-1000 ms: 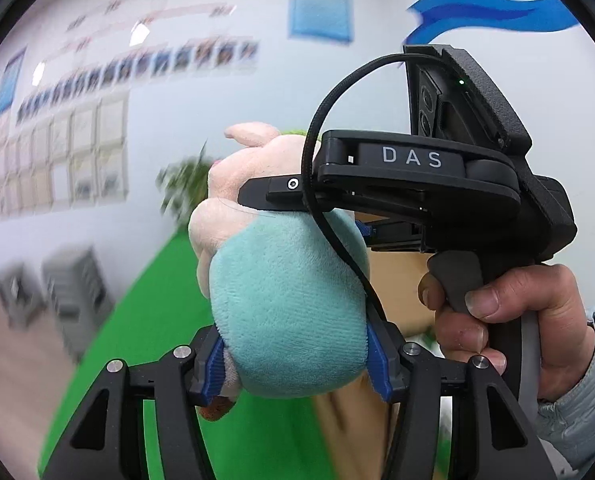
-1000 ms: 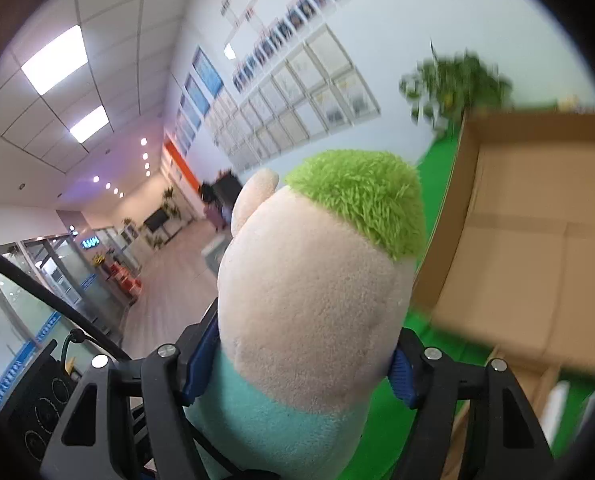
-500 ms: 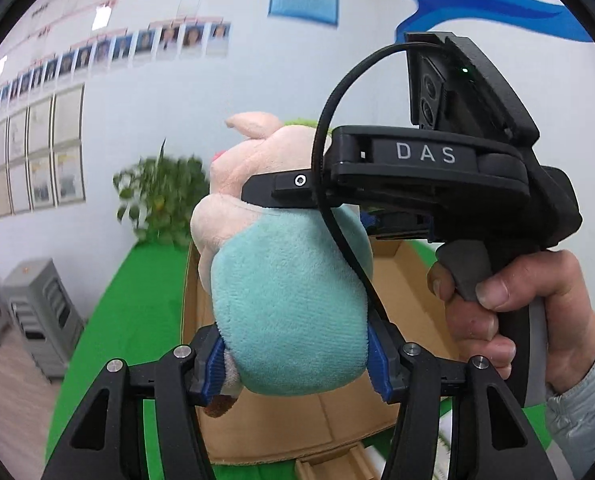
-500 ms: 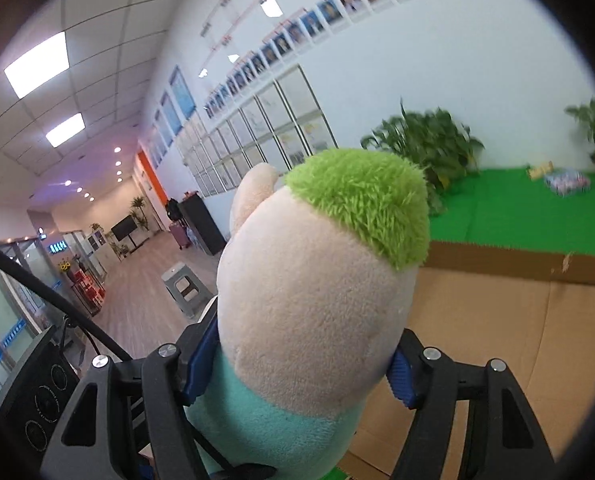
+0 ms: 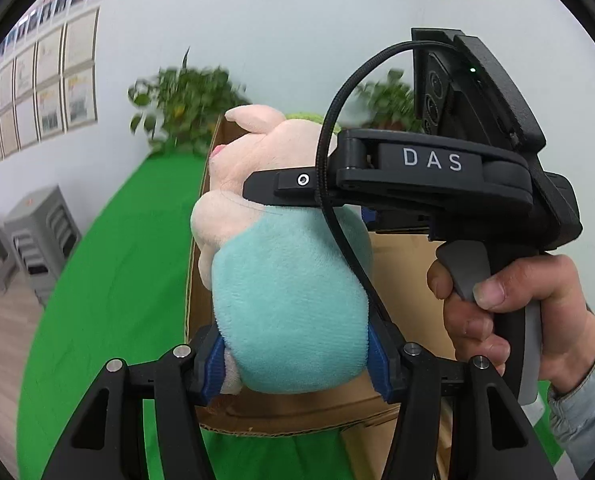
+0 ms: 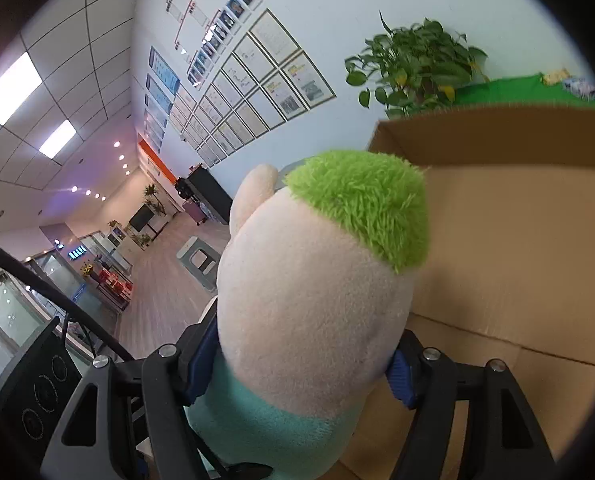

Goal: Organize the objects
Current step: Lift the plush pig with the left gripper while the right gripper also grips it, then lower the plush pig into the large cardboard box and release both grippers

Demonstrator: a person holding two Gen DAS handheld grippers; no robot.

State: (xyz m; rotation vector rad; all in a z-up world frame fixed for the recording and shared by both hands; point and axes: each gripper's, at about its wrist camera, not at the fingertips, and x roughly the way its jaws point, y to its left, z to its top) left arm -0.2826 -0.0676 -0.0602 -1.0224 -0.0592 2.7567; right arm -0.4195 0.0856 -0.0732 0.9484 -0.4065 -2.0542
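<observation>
A plush toy [image 5: 289, 300] with a teal body, pale pink head and green hair tuft is held in the air by both grippers. My left gripper [image 5: 297, 364] is shut on its teal body. My right gripper [image 6: 301, 364] is shut on its head [image 6: 313, 304], below the green tuft [image 6: 361, 208]. The right gripper's body, marked DAS [image 5: 429, 184], reaches in from the right in the left wrist view, held by a hand [image 5: 493, 308]. An open cardboard box [image 5: 401, 272] lies right behind and below the toy; its inner wall [image 6: 517, 248] fills the right wrist view's right side.
Green flooring [image 5: 109, 300] surrounds the box. Potted plants [image 5: 185, 100] stand against the white wall behind it. Grey stacked stools [image 5: 37, 236] stand at the left on wooden floor. Framed papers [image 6: 257, 88] cover the wall.
Both grippers, still holding the toy, have swung toward the cardboard box, which now sits closer and fills more of both views behind the toy.
</observation>
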